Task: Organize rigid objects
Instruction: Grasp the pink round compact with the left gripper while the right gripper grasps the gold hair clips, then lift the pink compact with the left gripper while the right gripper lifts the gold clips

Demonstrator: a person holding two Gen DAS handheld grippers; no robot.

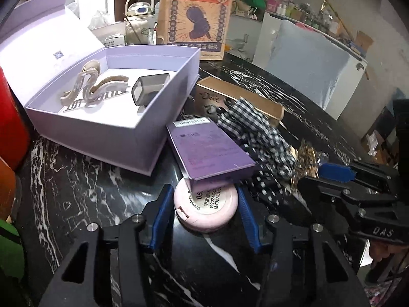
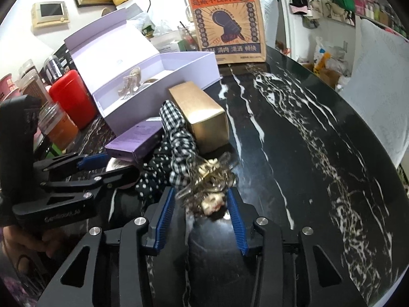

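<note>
Left wrist view: left gripper [image 1: 203, 213] sits low over the black marble desk [image 1: 76, 186], jaws narrowed around a round pink compact [image 1: 205, 209]. Right pad looks to be at its rim, left pad [image 1: 161, 213] shows a thin gap, so contact on that side is unclear; can't confirm a firm grip. Purple carton [image 1: 209, 151] lies tilted with one edge resting on the compact's far side. Behind it, open lavender box [image 1: 143, 125] holds two hair claws [image 1: 94, 87] and a grey square clip [image 1: 149, 87]. Gold box [image 1: 240, 99] lies beyond the carton, gingham scrunchie [image 1: 255, 128] draped against it.

Right wrist view: right gripper [image 2: 202, 207] also low on the desk, jaws partly closed either side of a bunch of gold trinkets [image 2: 207, 186]. Bunch is blurred; pads are close but touch can't be told. Polka-dot fabric [image 2: 150, 176] lies just left of the bunch, touching the scrunchie. Brown paper bag [image 2: 225, 20] stands upright at the far desk edge.
</note>
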